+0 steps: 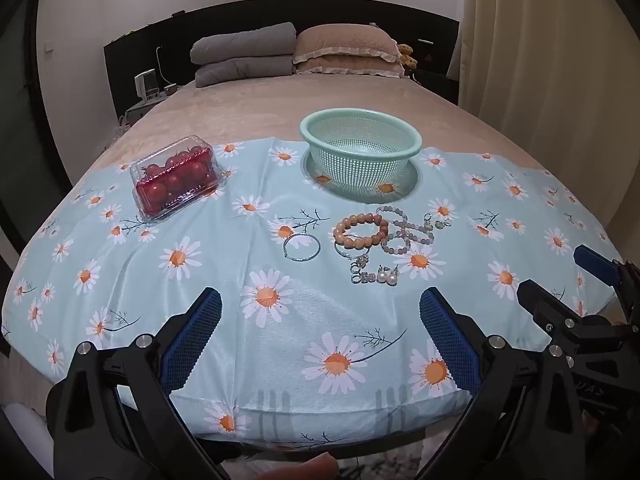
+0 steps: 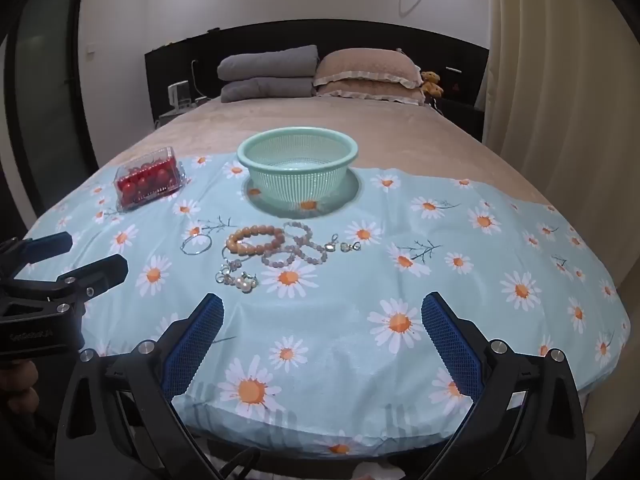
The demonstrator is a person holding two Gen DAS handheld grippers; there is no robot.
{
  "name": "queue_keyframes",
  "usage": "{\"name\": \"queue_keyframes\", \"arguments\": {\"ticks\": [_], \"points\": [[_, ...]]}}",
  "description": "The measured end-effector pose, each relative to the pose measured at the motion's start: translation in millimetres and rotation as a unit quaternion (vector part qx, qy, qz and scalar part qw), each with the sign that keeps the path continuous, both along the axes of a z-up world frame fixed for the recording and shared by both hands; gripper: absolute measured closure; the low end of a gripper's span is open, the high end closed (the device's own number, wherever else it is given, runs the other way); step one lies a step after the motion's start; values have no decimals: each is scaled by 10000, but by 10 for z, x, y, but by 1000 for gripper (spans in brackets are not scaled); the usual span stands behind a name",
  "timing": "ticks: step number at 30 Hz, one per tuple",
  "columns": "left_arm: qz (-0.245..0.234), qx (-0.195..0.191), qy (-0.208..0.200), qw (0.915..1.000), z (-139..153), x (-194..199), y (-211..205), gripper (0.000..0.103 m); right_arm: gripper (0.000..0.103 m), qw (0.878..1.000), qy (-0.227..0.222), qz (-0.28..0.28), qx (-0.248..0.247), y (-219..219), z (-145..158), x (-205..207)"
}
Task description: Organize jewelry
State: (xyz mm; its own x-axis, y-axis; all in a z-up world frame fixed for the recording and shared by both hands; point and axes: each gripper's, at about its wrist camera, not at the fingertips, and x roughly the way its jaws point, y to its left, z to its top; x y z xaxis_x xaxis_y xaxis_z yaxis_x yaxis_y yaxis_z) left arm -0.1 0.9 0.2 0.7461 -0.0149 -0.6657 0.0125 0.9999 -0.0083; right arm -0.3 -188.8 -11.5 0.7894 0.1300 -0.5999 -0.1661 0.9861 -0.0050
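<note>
Jewelry (image 1: 376, 244) lies in a loose cluster at center frame of the left wrist view, on the daisy cloth (image 1: 248, 320) below the green basket (image 1: 360, 148); left gripper (image 1: 320, 312) jaws apart, empty. In the right wrist view, the jewelry (image 2: 264, 252) sits left of center; right gripper (image 2: 322, 314) jaws apart, empty.

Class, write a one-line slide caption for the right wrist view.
Open right gripper faces jewelry pile before an empty green basket.
</note>
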Motion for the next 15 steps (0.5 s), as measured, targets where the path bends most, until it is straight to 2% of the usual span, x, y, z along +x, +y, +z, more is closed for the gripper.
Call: {"name": "queue_keyframes", "arguments": {"ticks": [10, 15], "points": [[-46, 57, 34, 10000, -90, -27, -6, 6, 8, 9999, 82, 43, -81, 31, -20, 13], [-14, 48, 104, 9999, -47, 4, -2, 6, 8, 9999, 92, 48, -81, 17, -4, -10]]}}
